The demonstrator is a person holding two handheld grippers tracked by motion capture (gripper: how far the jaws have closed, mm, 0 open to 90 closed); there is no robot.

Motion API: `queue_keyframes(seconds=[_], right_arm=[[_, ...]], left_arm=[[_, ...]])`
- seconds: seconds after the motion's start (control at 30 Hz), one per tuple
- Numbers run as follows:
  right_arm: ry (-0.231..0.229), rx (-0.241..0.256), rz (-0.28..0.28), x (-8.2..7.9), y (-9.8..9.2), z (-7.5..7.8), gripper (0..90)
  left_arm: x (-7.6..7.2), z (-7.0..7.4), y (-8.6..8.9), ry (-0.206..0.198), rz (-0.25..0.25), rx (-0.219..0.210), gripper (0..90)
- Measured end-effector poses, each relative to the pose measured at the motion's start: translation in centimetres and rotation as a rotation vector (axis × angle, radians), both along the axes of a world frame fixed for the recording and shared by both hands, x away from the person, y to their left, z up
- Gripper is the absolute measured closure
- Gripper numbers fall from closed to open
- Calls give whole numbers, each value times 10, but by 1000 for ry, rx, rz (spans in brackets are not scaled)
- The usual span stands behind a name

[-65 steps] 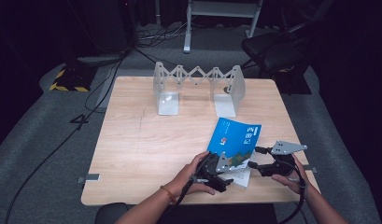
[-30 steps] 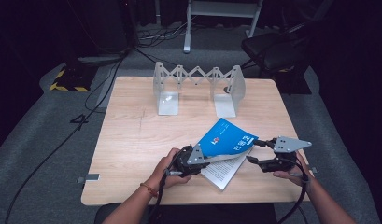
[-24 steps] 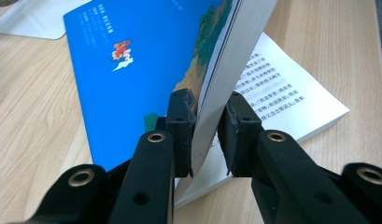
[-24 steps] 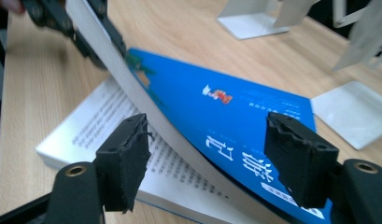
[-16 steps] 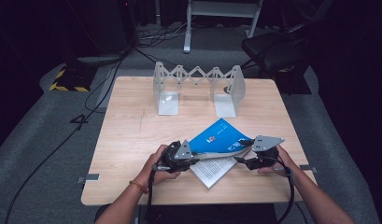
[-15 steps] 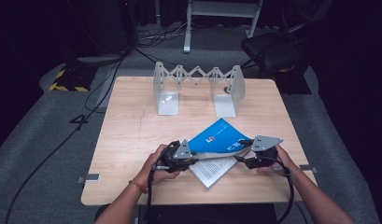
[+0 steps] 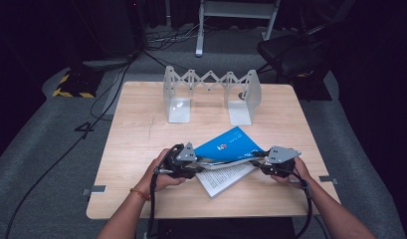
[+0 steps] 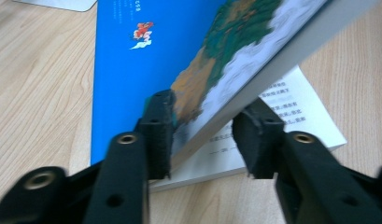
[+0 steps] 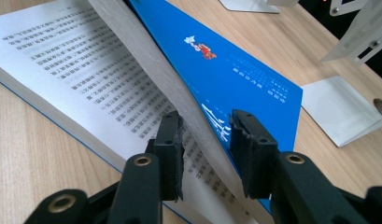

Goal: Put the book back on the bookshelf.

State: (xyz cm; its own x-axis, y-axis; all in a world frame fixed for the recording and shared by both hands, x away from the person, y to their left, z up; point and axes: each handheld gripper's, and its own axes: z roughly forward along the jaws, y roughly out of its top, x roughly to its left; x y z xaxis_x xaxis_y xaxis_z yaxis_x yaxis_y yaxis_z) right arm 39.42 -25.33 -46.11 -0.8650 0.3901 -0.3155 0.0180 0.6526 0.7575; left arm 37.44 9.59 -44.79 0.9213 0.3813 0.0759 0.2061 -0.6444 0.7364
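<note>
- Straddling the raised blue half of the book (image 8: 146, 60), the left gripper (image 8: 202, 137) has its jaws spread, one jaw touching the cover.
- Right gripper (image 9: 205, 149): jaws parted around the same lifted pages.
- Book lies open, near the table (image 7: 141, 129) edge, in front of the metal rack (image 7: 211, 94).

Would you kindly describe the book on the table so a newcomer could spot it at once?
On the wooden table, look at the near edge, in front of the grey folding rack. Between the left gripper and right gripper lies the book. It is the only bright blue thing there, its cover raised over printed pages.
</note>
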Motion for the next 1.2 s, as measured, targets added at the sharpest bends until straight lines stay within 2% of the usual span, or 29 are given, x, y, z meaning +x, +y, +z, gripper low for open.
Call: queue_keyframes(seconds=[0.13, 0.27, 0.3, 0.33, 0.4, 0.43, 0.47, 0.53, 0.6, 0.73, 0.77, 0.87, 0.93, 0.97, 1.0, 1.07, 1.1, 1.2], right_arm=[[-22, -35, -3, -5, 7, 4, 673], [-29, -50, -9, -8, 14, 7, 688], [-32, -52, -12, -9, 16, 8, 693], [-36, -56, -10, -11, 18, 9, 697], [-37, -64, -7, -13, 22, 11, 706], [-35, -70, -5, -14, 24, 11, 710], [-37, -73, -5, -15, 26, 12, 713], [-43, -83, 4, -17, 29, 11, 716], [-38, -75, 11, -20, 30, 10, 718], [-29, -60, 32, -19, 31, 10, 689], [4, -14, 59, -14, 27, 7, 630], [28, 9, 60, -7, 20, 5, 592], [-6, -27, 30, -1, 13, 1, 563], [5, -22, 18, 3, 9, 0, 557], [22, -10, 27, 6, 5, 0, 564], [-12, -39, 47, 10, 2, -1, 602], [-20, -45, 77, 13, 2, 0, 633], [-37, -57, 103, 12, 5, 0, 669]], left_arm=[[-14, 8, -19, -49, 1, 27, 451], [-19, 13, -33, -61, 31, 26, 384], [-21, 13, -39, -75, 62, 42, 370], [-21, 13, -41, -80, 67, 43, 357], [-21, 12, -43, -81, 90, 43, 366], [-20, 11, -43, -91, 92, 43, 386], [-21, 10, -42, -115, 91, 45, 444], [-21, 9, -36, -137, 89, 32, 634], [-21, 9, -31, -154, 66, 31, 671], [-18, 6, -25, -140, 31, 48, 714], [-17, 3, -23, -121, 22, 41, 718], [-16, 2, -20, -110, 11, 33, 726], [-14, 2, -17, -104, 6, 20, 731], [-13, 2, -16, -103, 3, 16, 733], [-12, 3, -15, -102, -1, 12, 734], [-10, 3, -12, -105, -3, 10, 737], [-7, 4, -8, -99, -3, 6, 736], [-3, 5, -3, -86, 7, -6, 721]])
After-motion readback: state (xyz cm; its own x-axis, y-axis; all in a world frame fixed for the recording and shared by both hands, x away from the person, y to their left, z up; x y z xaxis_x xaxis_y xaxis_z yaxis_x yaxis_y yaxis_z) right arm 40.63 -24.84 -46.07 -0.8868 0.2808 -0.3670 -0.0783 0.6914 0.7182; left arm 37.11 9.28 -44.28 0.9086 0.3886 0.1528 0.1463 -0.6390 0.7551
